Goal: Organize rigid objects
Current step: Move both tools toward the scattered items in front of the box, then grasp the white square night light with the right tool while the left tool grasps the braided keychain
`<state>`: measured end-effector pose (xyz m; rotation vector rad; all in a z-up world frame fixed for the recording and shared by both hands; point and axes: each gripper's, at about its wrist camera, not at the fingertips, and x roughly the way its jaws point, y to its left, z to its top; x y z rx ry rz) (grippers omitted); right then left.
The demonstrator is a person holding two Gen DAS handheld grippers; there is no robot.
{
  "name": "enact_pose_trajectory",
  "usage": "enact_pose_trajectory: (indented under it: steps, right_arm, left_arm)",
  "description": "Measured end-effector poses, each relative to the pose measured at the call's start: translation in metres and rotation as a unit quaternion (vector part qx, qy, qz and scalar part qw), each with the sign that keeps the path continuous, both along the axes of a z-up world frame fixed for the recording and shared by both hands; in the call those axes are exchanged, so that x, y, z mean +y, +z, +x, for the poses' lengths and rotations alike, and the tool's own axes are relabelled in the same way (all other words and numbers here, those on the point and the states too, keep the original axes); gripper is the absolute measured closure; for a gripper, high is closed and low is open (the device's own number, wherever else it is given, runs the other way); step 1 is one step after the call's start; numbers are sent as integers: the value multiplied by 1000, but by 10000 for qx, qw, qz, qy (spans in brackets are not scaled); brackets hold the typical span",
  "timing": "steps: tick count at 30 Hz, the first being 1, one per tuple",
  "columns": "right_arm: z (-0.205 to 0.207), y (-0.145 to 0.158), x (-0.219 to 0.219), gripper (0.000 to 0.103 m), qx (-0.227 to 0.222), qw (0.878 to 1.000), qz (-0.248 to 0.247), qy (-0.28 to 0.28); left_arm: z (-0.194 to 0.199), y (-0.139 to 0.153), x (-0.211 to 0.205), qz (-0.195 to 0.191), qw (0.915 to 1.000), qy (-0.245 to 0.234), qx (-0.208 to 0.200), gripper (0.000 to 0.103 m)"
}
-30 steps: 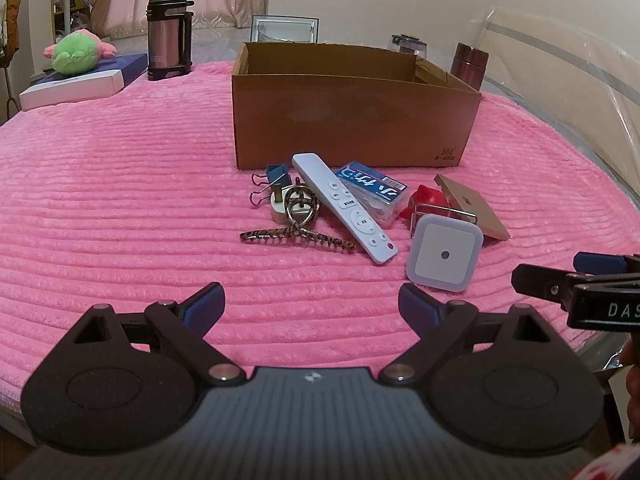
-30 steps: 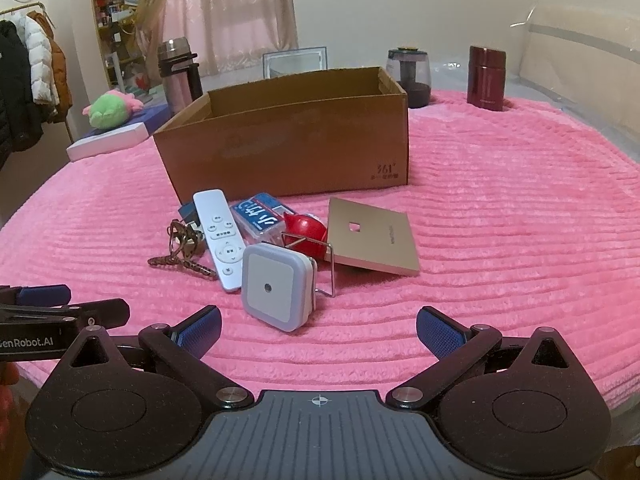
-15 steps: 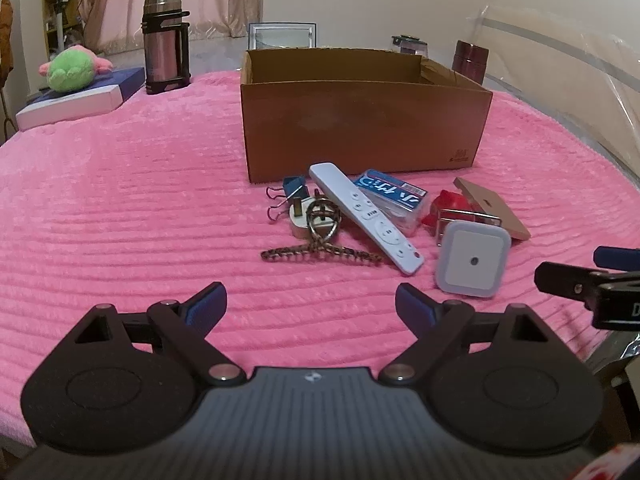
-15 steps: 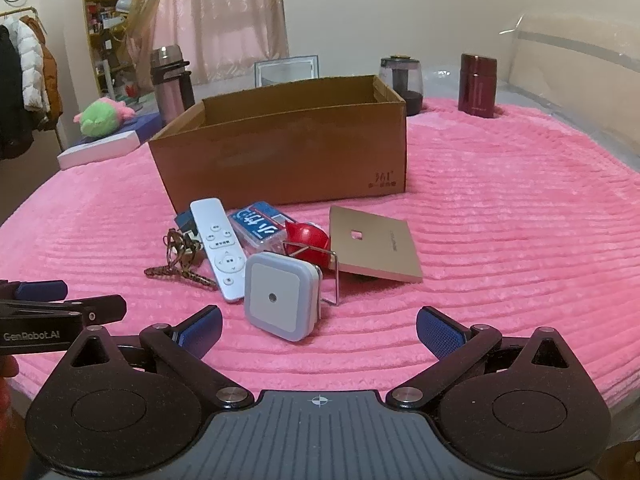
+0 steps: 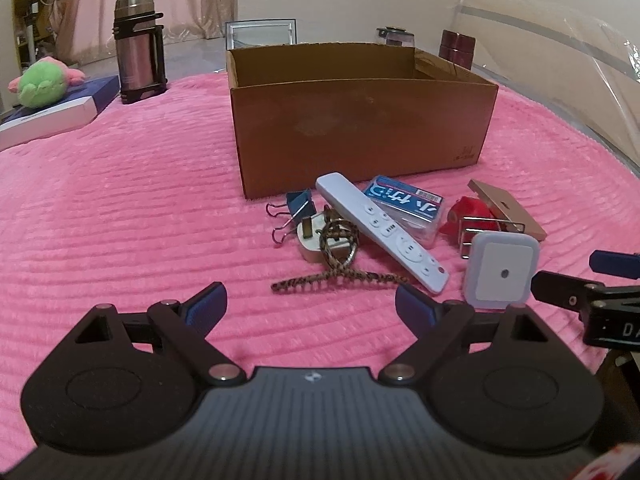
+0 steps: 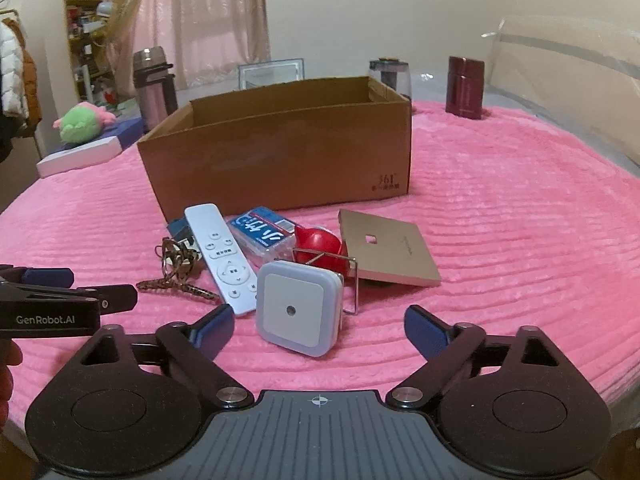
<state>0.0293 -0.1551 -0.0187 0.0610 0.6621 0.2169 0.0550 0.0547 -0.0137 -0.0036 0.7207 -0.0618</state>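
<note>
Partly hidden, the red object sits behind the night light and a wire stand, so its shape is unclear. The white plug lies under a braided clip. The remote lies ahead of the right gripper, whose jaws have just been closing but stand wide and empty, the night light just beyond them. The remote's long axis runs from the cardboard box toward the grippers. The left gripper also stands wide, holding nothing, above the pink blanket.
</note>
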Motion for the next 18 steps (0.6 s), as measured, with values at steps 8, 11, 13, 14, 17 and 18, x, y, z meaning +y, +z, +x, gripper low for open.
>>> enact_pose_trajectory:
  steps: [8, 11, 13, 14, 17, 18]
  right_arm:
    - [14, -11, 25, 22, -12, 9991, -118, -414]
    - [20, -15, 37, 26, 13, 9983, -247, -524]
    - [26, -20, 44, 29, 76, 9973, -356, -634]
    - [28, -23, 47, 33, 120, 9967, -394, -696]
    - [35, -31, 53, 38, 219, 9953, -434, -840]
    - [36, -33, 55, 38, 228, 9950, -458, -856]
  left_arm:
    - [20, -5, 12, -103, 9995, -304, 47, 15]
    - [25, -7, 15, -169, 9993, -343, 37, 16]
    - [28, -9, 17, -211, 9991, -362, 31, 16]
    - [29, -10, 19, -229, 9991, -368, 30, 16]
    - [33, -13, 22, -283, 9988, -389, 52, 16]
    - [34, -14, 23, -298, 9988, -391, 66, 16]
